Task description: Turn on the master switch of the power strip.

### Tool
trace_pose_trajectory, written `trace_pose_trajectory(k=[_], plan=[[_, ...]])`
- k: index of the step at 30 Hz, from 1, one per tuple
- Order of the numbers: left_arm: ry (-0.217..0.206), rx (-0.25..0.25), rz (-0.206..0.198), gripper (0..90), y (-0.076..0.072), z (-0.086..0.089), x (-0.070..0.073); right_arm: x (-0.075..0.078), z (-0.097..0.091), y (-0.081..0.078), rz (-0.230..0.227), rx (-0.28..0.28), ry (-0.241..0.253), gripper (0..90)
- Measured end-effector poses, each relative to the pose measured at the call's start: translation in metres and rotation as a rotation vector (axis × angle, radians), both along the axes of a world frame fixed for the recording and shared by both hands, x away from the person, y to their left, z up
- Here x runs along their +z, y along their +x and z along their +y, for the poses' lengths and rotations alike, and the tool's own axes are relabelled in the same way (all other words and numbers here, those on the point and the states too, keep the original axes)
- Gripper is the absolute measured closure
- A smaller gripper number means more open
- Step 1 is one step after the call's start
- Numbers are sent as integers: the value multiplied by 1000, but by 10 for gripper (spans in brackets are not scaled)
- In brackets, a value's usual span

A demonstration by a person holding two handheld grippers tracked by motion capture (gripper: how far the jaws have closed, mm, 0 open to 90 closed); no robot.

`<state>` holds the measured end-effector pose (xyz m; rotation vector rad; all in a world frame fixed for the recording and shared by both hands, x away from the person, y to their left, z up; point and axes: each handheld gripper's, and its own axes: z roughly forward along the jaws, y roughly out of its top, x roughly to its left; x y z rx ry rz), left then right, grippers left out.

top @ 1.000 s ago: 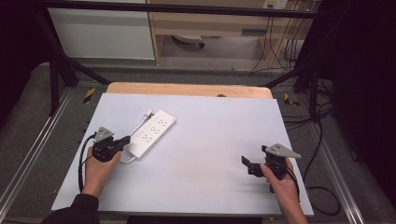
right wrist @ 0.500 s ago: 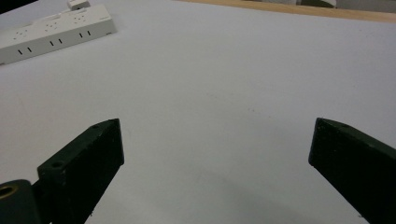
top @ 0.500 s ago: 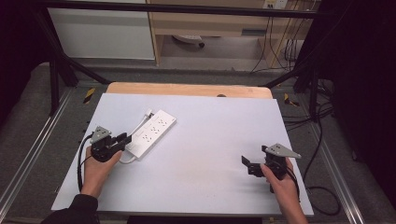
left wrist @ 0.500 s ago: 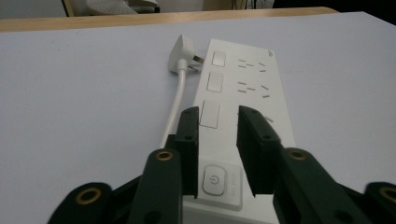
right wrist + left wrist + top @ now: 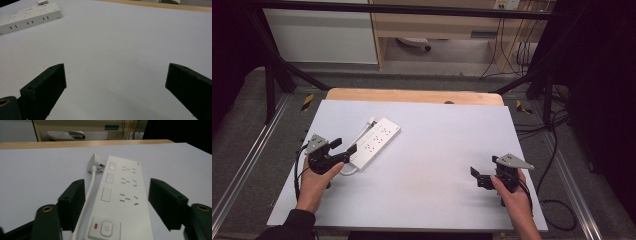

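Note:
A white power strip (image 5: 376,141) lies at an angle on the left half of the white table top (image 5: 437,150), its white cable (image 5: 90,190) looping back to a plug (image 5: 94,162) beside its far end. My left gripper (image 5: 344,146) is at the strip's near, switch end. Its jaws have just been opening and stand apart on either side of the strip (image 5: 125,177) and cable, pads clear of both. The left gripper (image 5: 116,192) holds nothing. My right gripper (image 5: 484,167) hovers open over bare table at the near right. In its own view the right gripper (image 5: 115,75) sees the strip (image 5: 30,16) far off.
A wooden board edge (image 5: 412,95) runs along the table's far side. Black frame legs (image 5: 277,75) and loose cables (image 5: 552,145) flank the table on the floor. A white cabinet (image 5: 322,35) stands behind.
The left gripper's jaws, shut a second ago at the strip's near end, now stand wide apart around it. The right hand has kept still.

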<state>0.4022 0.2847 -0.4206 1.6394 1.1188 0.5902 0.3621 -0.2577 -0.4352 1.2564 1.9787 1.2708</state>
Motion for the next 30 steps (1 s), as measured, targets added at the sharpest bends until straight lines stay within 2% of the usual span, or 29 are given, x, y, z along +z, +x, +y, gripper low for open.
trace_pose_trajectory(k=[1,5,11,25,30], plan=[[-3,6,0,261,-1,0,0,0,0,0,0,0,0,37],[-21,13,-6,158,-3,1,4,0,0,0,-1,1,0,33],[-38,3,-29,97,-8,4,9,0,0,0,-2,2,-1,33],[-76,16,-68,88,-23,22,23,1,0,0,-2,-1,0,33],[-78,17,-75,84,-31,28,27,1,0,0,-2,-1,3,33]])
